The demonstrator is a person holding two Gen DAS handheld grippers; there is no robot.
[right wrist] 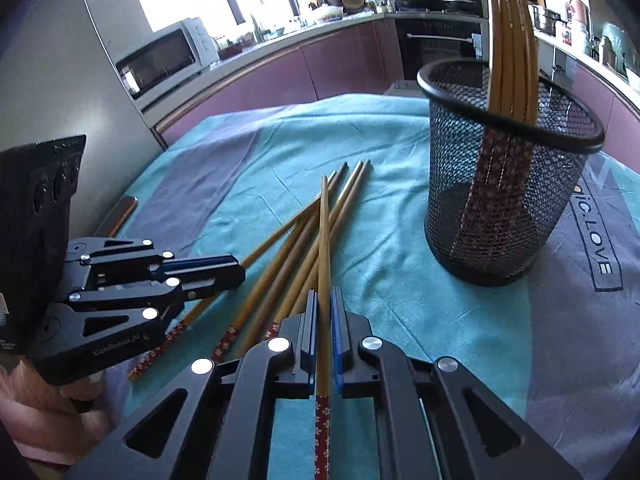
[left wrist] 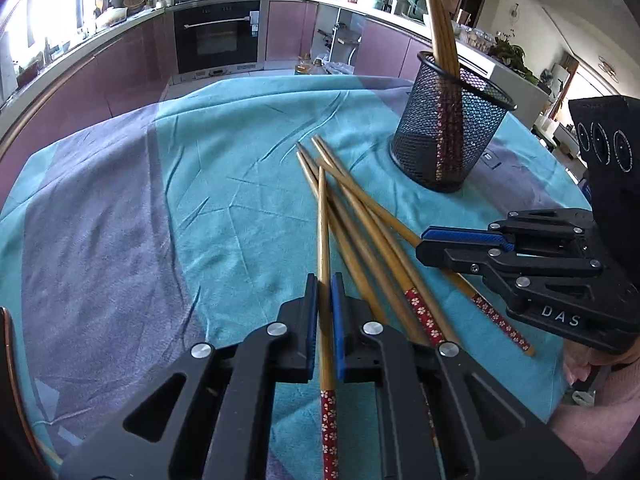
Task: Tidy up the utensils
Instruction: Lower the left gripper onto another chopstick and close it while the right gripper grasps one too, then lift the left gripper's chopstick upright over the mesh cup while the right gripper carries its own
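Observation:
Several wooden chopsticks with red flowered ends lie crossed on the cloth. My left gripper is shut on one chopstick that runs straight out between its blue pads. My right gripper is shut the same way on another chopstick. Each gripper shows in the other's view, low over the pile: the right gripper and the left gripper. A black mesh cup stands upright beyond the pile, with several chopsticks leaning in it, red ends down.
A teal and grey cloth covers the table. Kitchen cabinets, an oven and a microwave stand beyond its far edge. A hand in a pink sleeve holds each gripper at the near side.

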